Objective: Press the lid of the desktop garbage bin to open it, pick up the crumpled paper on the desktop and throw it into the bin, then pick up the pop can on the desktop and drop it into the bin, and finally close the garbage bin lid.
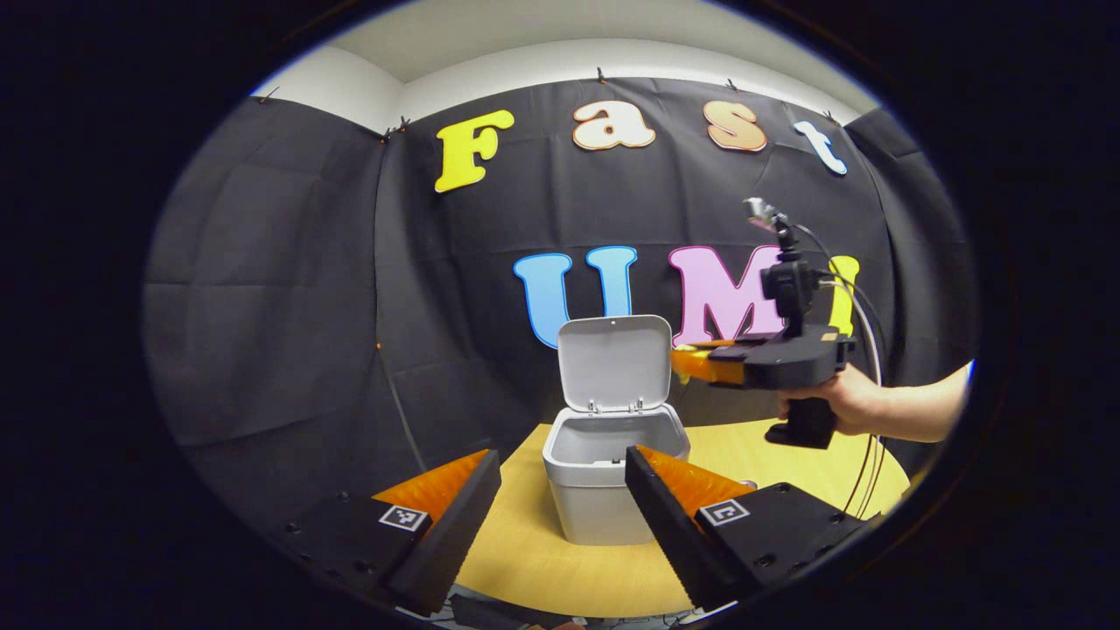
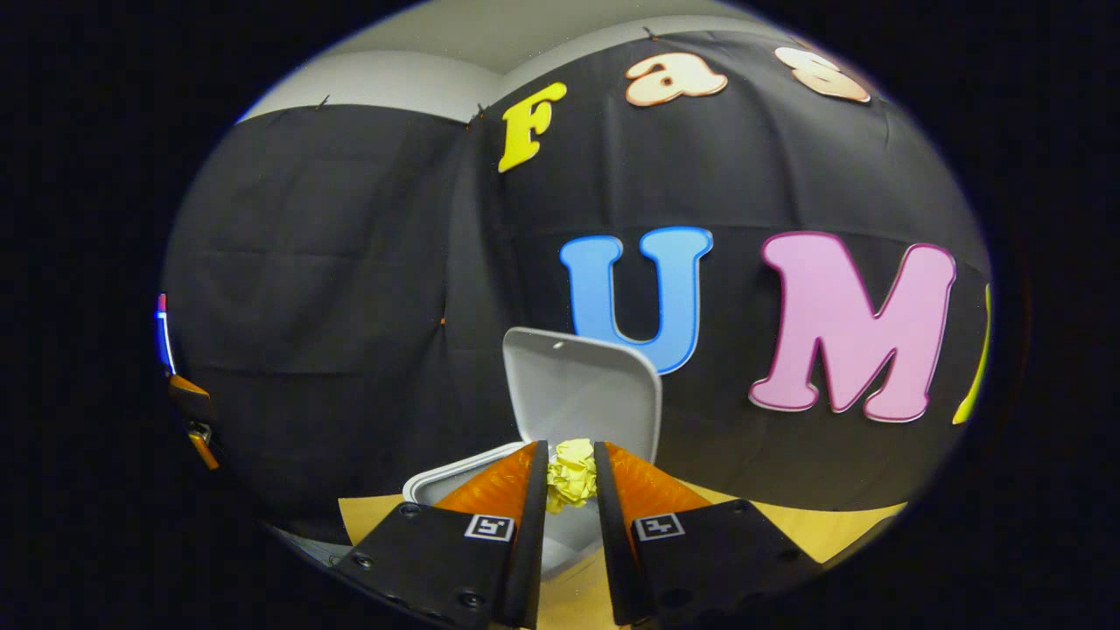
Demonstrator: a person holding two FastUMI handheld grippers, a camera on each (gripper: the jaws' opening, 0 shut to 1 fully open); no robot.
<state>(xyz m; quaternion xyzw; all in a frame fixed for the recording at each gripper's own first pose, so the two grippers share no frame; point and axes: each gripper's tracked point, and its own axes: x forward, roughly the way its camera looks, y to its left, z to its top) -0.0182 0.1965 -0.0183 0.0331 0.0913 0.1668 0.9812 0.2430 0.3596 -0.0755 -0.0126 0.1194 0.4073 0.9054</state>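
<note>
Above the open garbage bin (image 1: pixel 610 477), whose lid (image 1: pixel 614 363) is raised upright, the crumpled paper (image 2: pixel 570 473) is pinched between the right gripper's (image 2: pixel 570 477) fingers. The left gripper's (image 1: pixel 560 490) fingers are held spread before the bin. No legible writing is seen on the bin.

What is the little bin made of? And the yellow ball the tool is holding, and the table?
The bin looks like smooth grey plastic: even colour, rounded moulded corners, a thin hinged lid. The yellow ball looks like crumpled paper, with sharp creases and a dull surface. The table seems to be pale wood or a wood-look top; I can't tell which.
</note>
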